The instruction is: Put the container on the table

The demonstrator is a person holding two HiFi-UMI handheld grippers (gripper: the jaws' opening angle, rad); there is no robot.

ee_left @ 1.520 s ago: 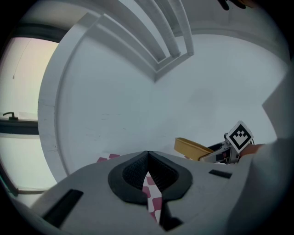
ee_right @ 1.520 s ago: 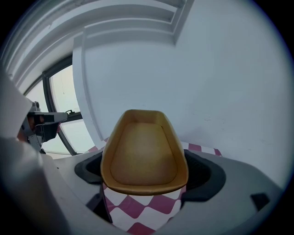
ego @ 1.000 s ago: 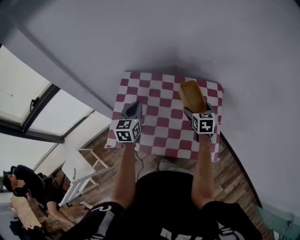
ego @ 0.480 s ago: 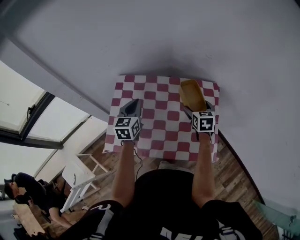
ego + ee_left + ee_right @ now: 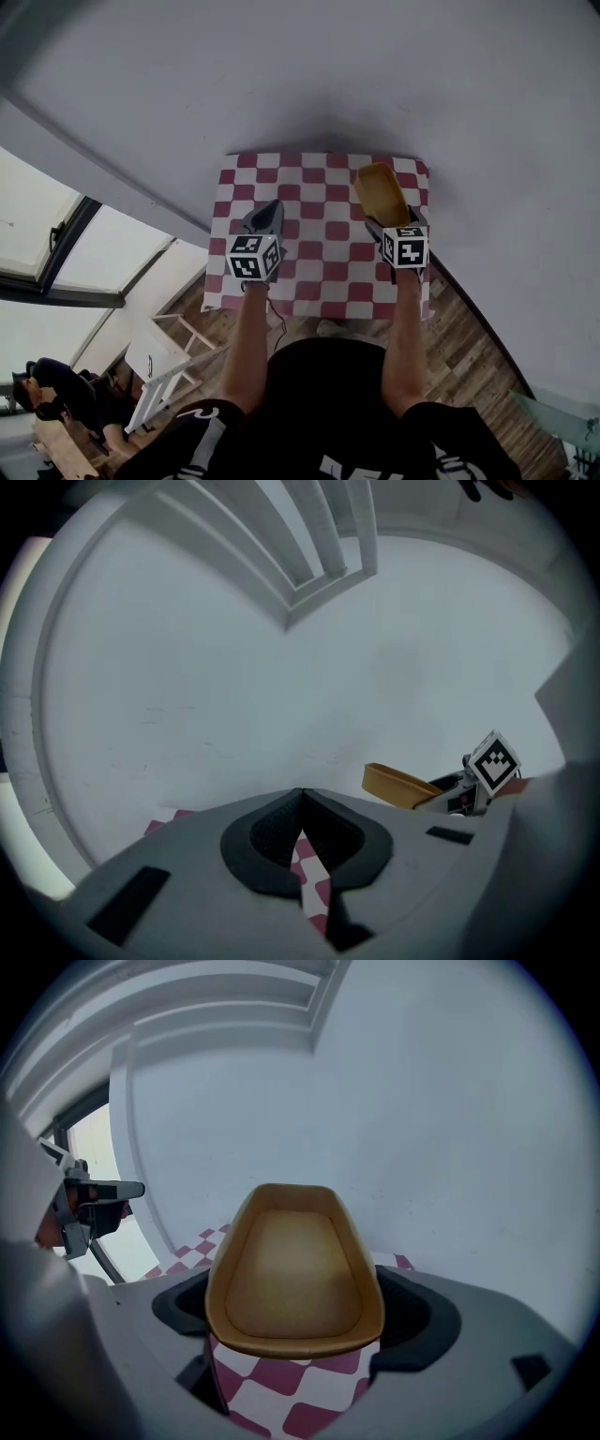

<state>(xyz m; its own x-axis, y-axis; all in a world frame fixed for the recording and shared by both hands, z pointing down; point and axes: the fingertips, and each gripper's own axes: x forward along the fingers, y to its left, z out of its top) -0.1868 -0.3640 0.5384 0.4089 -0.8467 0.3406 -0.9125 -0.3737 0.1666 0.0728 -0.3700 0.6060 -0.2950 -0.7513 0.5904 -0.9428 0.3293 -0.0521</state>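
Both grippers have edged toward the wall (image 5: 375,84) since a second ago. The container (image 5: 380,192) now reaches nearer the far edge of the table (image 5: 319,234).

Container: mustard-yellow oblong tray, open side up, empty.

My right gripper (image 5: 391,223) has its jaws wide apart, clamped on the container's two long sides at its near end. The rest of the tray juts forward past my fingertips. Red-and-white checked cloth shows directly beneath it; I cannot tell whether it touches the table.

Position: over the table's far right part, near the right edge and short of the wall.

My left gripper (image 5: 300,799) has its jaws closed together with nothing between them. It is over the left half, well apart from the container.

Bare checked cloth lies between my two grippers. The wall closes off the far side.
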